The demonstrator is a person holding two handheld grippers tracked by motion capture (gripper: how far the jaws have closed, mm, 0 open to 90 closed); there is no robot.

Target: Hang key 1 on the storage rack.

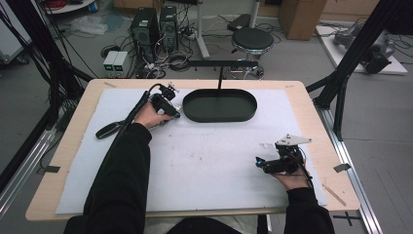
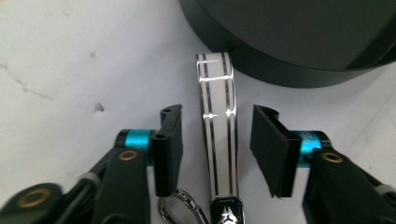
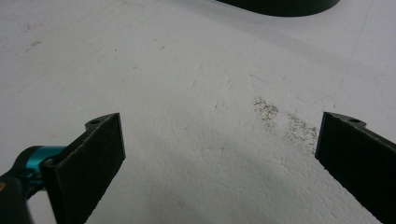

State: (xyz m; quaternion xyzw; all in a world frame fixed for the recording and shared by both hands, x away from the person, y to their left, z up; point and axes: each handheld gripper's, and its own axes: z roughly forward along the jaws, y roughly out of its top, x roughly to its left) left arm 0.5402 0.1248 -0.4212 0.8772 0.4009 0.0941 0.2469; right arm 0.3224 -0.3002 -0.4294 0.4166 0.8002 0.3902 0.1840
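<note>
A white strap (image 2: 217, 93) with thin black stripes and a metal clasp with a ring at its near end lies flat on the white mat. My left gripper (image 2: 217, 135) is open, one jaw on each side of the strap and neither touching it. The strap's far end reaches the wall of a black oval tray (image 2: 299, 42). In the high view the left gripper (image 1: 175, 114) sits just left of the tray (image 1: 195, 97). My right gripper (image 3: 223, 121) is open over bare mat, and it rests at the table's front right (image 1: 259, 161).
A white mat (image 1: 209, 161) covers the wooden table (image 1: 73, 146). A black T-shaped stand (image 1: 221, 63) rises behind the tray. A dark elongated object (image 1: 108, 129) lies left of the left forearm. A stool and computer towers stand on the floor beyond.
</note>
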